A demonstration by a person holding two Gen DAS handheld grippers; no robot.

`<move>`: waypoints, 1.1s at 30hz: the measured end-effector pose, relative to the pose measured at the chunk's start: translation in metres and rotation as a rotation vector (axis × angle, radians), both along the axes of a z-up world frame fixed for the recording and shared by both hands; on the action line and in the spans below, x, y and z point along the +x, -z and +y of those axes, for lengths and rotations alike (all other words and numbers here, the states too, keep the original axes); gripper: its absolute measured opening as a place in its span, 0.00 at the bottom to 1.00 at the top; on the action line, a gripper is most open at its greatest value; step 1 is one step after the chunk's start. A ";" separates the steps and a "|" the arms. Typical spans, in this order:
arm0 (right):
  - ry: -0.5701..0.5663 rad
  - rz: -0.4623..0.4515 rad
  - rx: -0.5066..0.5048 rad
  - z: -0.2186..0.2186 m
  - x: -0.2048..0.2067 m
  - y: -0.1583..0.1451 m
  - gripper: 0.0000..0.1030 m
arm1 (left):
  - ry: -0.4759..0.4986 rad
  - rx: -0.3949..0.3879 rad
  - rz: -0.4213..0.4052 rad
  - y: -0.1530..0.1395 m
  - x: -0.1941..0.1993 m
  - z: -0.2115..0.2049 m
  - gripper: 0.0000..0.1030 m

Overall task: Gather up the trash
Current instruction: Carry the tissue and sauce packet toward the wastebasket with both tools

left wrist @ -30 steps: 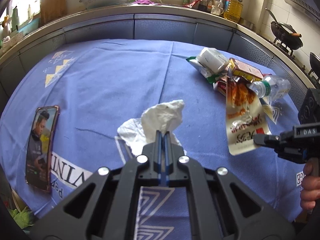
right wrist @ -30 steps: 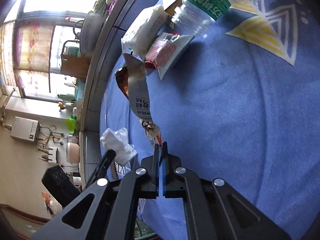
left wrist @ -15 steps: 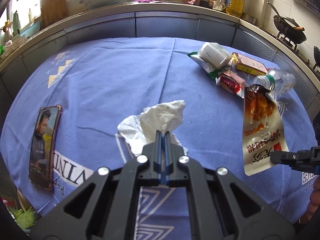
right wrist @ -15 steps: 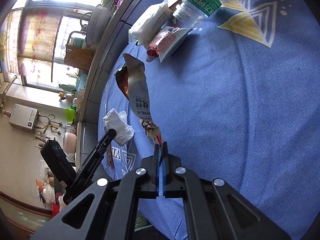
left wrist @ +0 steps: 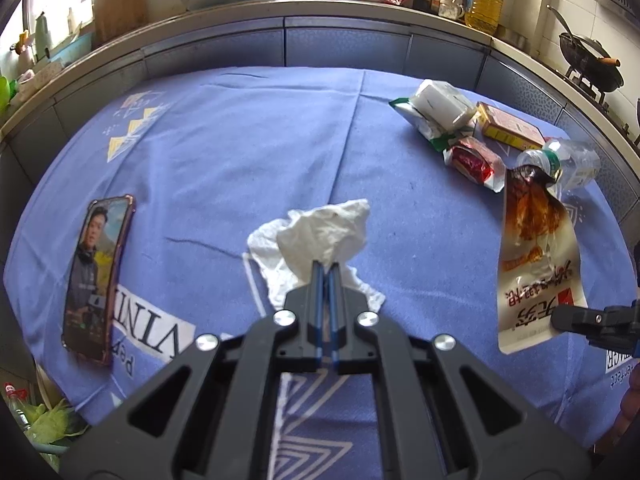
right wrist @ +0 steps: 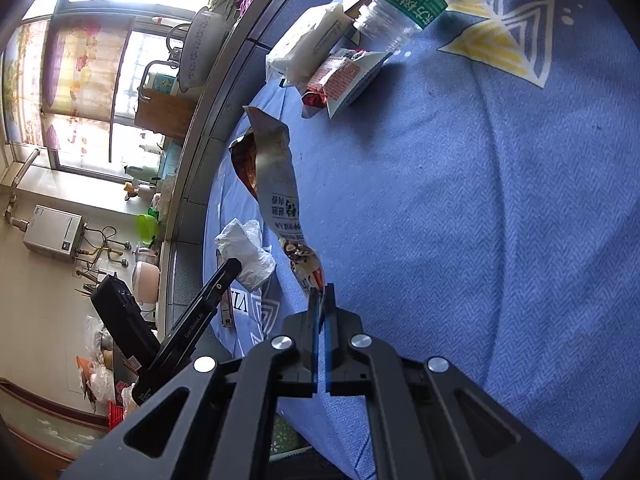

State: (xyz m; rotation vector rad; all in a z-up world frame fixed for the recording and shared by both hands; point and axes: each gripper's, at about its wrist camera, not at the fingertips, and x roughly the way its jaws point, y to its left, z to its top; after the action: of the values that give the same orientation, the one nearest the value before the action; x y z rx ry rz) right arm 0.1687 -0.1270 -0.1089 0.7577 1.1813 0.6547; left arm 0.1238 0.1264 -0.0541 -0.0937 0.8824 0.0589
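Near the table's front edge, the left gripper (left wrist: 327,270) has its jaws pinched on a crumpled tissue (left wrist: 320,236) lying on the blue cloth (left wrist: 240,152). A phone (left wrist: 94,276) lies by the left edge; a bottle (left wrist: 568,162) and wrappers (left wrist: 472,160) sit at the far right corner. From the right wrist, the right gripper (right wrist: 321,294) is clamped on a pouch (right wrist: 276,184), held off the cloth.

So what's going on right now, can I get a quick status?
Left gripper shut on crumpled tissue. Right gripper shut on snack pouch, lifted off the blue cloth. Bottle and wrappers not yet collected. Nothing in the way.
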 end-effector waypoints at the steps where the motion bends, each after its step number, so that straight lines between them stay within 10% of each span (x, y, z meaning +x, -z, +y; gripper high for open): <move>1: 0.000 -0.001 0.000 0.000 0.000 0.000 0.02 | 0.002 -0.003 0.001 0.000 0.000 -0.001 0.02; 33: 0.091 -0.004 0.083 -0.050 -0.011 0.005 0.02 | 0.121 0.056 0.026 -0.005 0.007 -0.076 0.02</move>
State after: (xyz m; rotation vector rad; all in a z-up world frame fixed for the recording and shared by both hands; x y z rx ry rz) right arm 0.1578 -0.1771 -0.1142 0.8746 1.1144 0.6323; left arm 0.1308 0.0508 -0.0490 0.0123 0.9104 -0.0282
